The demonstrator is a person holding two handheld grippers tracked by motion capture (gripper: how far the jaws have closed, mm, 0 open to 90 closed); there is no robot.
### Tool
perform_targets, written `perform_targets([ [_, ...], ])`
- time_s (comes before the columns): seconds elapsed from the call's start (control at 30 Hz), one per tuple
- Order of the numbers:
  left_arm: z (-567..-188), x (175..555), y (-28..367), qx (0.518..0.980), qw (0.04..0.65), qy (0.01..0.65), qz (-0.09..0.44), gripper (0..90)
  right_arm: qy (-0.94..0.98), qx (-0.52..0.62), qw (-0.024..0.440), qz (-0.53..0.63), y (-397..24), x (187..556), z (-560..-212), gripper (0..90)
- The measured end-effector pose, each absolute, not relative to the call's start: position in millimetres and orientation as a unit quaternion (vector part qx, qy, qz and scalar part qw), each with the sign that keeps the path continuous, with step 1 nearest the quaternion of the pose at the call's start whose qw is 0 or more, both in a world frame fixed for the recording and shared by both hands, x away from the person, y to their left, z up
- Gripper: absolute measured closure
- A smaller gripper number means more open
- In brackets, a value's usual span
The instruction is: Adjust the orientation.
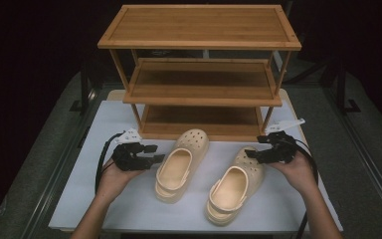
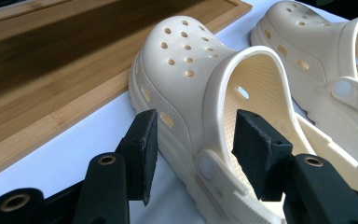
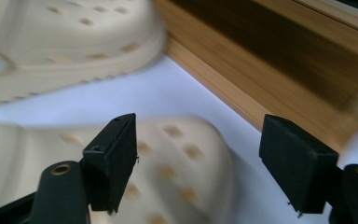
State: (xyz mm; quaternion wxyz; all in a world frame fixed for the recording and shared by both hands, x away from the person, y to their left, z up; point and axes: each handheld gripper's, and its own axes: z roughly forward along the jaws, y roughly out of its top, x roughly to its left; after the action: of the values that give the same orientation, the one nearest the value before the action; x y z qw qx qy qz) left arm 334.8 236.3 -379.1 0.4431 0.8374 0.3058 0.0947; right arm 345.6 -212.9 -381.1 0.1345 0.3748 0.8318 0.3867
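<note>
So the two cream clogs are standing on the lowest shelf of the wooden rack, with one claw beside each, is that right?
Not quite. The two cream clogs stand on the white table in front of the wooden rack, not on its lowest shelf, as the high view shows. One claw is indeed beside each: left claw, right claw.

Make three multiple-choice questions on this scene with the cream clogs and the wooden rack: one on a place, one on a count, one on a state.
1. Where do the two clogs lie?
A. on the white table top in front of the rack
B. on the middle shelf
C. on the floor

2. How many shelves has the rack?
A. two
B. three
C. five

3. How do the left tongs stand?
A. shut on a clog
B. open, at the side wall of a clog
C. shut on nothing

Answers:
1 A: the left clog and the right clog rest on the table.
2 B: the rack shows three boards.
3 B: the left tongs gape beside the wall, pads not pressing.
</note>
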Motion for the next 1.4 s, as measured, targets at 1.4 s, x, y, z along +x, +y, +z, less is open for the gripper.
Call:
perform_targets([
  [1.4,-381.7,338.6,194.3,0.867,0.385,0.252,0.192,82.6,0.779,0.497,0.197,0.329,-291.2,298.0,-457.4,13.7],
])
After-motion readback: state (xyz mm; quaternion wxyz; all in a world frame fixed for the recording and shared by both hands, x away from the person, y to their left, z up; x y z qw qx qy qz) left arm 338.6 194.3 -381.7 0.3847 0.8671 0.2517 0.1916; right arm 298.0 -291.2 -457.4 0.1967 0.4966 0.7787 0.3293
